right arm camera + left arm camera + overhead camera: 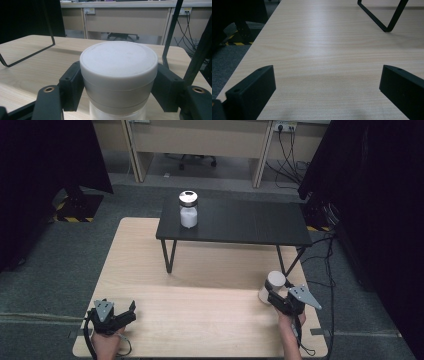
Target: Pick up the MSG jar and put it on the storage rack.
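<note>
My right tongs (117,87) clamp the white-lidded cylindrical jar (118,75) just below its lid, for a secure lift. My left tongs (327,82) rest released on the near-left pale wooden desk (324,45), holding nothing.

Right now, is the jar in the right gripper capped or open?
Capped: the white jar wears a pale lid, and the right gripper clamps just below it.
</note>
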Tool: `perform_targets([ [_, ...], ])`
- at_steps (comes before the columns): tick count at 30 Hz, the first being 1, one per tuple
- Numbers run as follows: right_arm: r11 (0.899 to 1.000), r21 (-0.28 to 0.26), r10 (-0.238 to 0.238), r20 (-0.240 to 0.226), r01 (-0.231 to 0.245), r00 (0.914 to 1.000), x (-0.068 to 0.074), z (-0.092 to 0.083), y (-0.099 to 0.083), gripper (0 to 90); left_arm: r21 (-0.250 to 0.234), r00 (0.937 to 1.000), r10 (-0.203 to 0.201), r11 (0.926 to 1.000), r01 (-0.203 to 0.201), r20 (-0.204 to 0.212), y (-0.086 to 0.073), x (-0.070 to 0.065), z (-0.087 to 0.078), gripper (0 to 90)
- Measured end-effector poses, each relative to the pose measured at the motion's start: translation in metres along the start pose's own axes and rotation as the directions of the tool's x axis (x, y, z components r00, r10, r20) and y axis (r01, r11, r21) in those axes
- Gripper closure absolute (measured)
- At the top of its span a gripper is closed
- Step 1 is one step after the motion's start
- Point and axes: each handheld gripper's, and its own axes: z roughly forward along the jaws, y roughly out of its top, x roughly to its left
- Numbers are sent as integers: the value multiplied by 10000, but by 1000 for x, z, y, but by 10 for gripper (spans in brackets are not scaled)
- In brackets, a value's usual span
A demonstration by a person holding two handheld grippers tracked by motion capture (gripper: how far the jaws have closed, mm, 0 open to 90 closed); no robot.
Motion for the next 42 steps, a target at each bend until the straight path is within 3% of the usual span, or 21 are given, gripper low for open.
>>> perform_targets([
  [5,9997,18,230,37,-230,9997,-1,-3,2,338,-31,10000,-57,10000,57,53,-1,1,0,0],
  [13,9999,-120,28,126,-26,9999,-3,-13,17,338,-49,9999,-20,10000,21,105,-1,2,0,0],
  [32,9990,-284,-353,-27,353,9994,-5,-26,76,338,-138,9998,-118,9998,121,182,-3,3,-1,0],
  [42,9994,-306,-188,-51,187,9998,-9,-27,108,338,-143,9996,-129,9998,132,239,-3,5,-1,0],
])
